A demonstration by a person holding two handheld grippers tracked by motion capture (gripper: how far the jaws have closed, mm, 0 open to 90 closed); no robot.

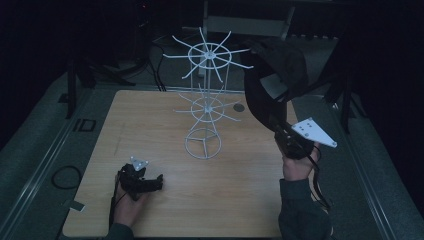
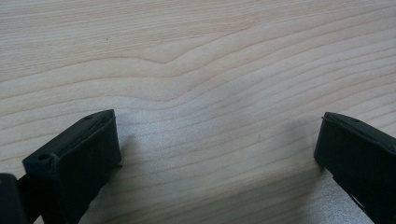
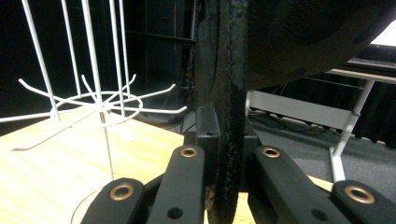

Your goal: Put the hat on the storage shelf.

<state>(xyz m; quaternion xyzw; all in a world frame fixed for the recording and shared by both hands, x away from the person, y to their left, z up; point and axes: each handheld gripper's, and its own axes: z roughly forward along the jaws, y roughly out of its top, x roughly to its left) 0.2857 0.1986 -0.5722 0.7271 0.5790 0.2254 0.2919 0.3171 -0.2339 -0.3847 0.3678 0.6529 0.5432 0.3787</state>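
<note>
Two grippers, one white wire rack, one dark bag, one wooden table (image 1: 165, 200)

Near left: your left gripper (image 1: 150, 181) lies low over the table near its near edge, well apart from the rack. In the left gripper view its two black jaws stand wide apart over bare wood grain (image 2: 201, 70), nothing between them

Centre, far half of the table: the white wire rack (image 1: 206, 107) stands upright on a ring base (image 1: 203, 144), with two tiers of radiating hooks, the upper tier (image 1: 210, 52) wider than the lower tier (image 1: 207, 106). No item hangs on either tier. A small dark round mark (image 1: 239, 107) sits on the table just right of the lower tier

Right: your right gripper (image 1: 292, 142) is held up off the table's right edge, the grey three-cornered plate (image 1: 313, 131) on top. Its jaws are clamped on the black strap (image 3: 229, 116) of the dark bag (image 1: 282, 62); the strap runs straight up between them in the right gripper view. The bag hangs up and far right of the rack, its top near the upper tier's right-hand hooks; whether it touches them you cannot tell

Far, beyond the table: dark floor, cables (image 1: 150, 70), a pale metal frame (image 3: 303, 109)
</note>
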